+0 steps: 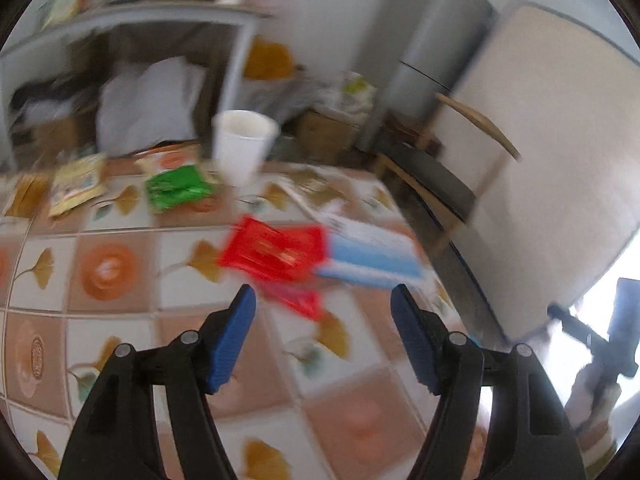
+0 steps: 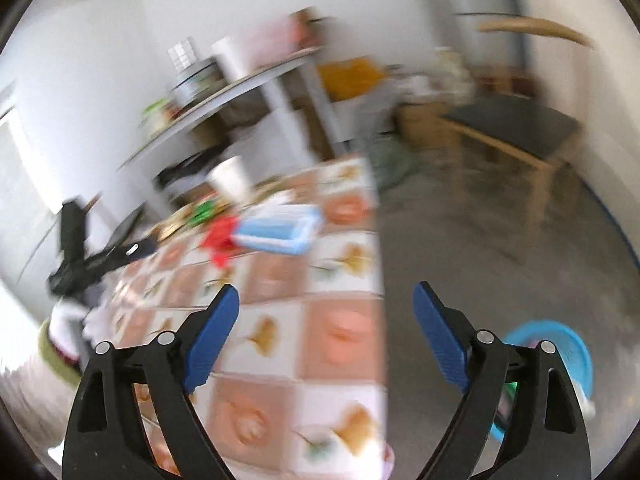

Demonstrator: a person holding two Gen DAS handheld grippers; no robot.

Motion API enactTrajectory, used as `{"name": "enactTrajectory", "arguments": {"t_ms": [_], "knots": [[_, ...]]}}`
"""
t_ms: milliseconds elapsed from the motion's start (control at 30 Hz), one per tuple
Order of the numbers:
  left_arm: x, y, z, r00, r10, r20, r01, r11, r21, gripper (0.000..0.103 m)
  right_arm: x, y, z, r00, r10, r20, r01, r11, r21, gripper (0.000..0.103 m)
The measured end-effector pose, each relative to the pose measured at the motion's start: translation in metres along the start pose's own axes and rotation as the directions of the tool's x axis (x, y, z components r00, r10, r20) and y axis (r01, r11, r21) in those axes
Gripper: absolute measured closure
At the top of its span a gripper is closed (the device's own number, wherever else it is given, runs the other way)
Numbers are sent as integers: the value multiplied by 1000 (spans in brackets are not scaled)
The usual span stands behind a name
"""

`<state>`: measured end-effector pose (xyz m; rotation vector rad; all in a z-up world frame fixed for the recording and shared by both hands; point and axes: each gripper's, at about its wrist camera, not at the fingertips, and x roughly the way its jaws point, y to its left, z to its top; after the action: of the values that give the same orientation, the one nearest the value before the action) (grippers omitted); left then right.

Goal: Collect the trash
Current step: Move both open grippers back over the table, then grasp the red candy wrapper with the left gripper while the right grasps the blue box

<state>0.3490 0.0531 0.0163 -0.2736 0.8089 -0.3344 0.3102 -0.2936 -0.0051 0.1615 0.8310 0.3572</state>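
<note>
Item: table [image 1: 120, 240] with tiled ginkgo-leaf cloth, trash scattered on it.

- Red wrapper [image 1: 276, 252]: at 12 o'clock from the left claw [image 1: 323, 332], touching a blue-and-white pack [image 1: 372, 256] at its 3 o'clock.
- Green packet [image 1: 176, 188] and yellow snack bag [image 1: 76, 184]: toward 10 o'clock, near the far edge.
- White paper cup [image 1: 242, 144]: upright at 11 o'clock, just beside the green packet.
- Blue bin [image 2: 560, 344]: on the floor at 4 o'clock in the right wrist view, partly hidden, probably the trash container.

Claws: left claw wide, nothing between its pads. Right claw [image 2: 326, 332] wide and empty, over the table's edge.

Risks: a fast reach could knock the light cup over; closing on the red wrapper may drag the touching pack along; thin wrappers may slip from the pads.

Pose: both claws tilt downward over the table; both views are blurred.
</note>
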Motion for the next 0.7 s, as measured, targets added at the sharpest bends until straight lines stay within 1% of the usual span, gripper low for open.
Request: {"name": "enactTrajectory", "arguments": {"t_ms": [33,67,133,167,233,267,333,367,400,433,467,500,567,667,700], "knots": [[4,5,3,1000,17,-1,-17,1000,-11,35,13,9,7,1000,1,-13,-1,1000,-25,17],[14,14,11,999,48,-8,-48,999,-23,35,36,18,20,999,2,-39,-4,999,-54,17],[25,23,19,997,77,-18,-77,997,-26,36,62,31,34,998,13,-66,-17,997,-72,17],[33,24,24,996,89,-21,-89,996,-10,39,83,37,43,996,11,-84,-18,996,-89,17],[51,18,30,993,120,-23,-118,991,60,42,112,44,57,994,-19,-110,6,994,-112,17],[61,14,32,989,149,-22,-146,984,101,45,128,47,63,992,-40,-122,26,994,-110,17],[81,9,34,979,201,-34,-194,968,159,52,154,44,73,988,-50,-143,39,996,-78,17],[93,9,34,970,240,-39,-229,956,185,58,161,43,76,987,-52,-150,42,997,-67,18],[101,11,35,966,255,-48,-241,950,199,63,172,40,79,985,-68,-158,61,997,-48,20],[113,11,34,959,277,-64,-257,940,226,66,181,37,81,981,-90,-173,84,996,-38,25],[121,12,32,952,298,-73,-273,930,245,74,189,36,81,975,-112,-190,108,994,-32,32],[128,13,30,948,308,-78,-279,925,258,79,200,33,80,970,-123,-211,123,992,-16,34],[134,15,27,943,325,-76,-292,915,280,82,206,31,76,963,-126,-239,131,991,2,44],[132,18,19,942,319,-99,-279,914,294,86,201,34,68,965,-107,-241,109,994,-2,46],[129,18,14,941,323,-99,-280,910,306,87,197,35,65,965,-107,-241,109,994,-6,46]]}}
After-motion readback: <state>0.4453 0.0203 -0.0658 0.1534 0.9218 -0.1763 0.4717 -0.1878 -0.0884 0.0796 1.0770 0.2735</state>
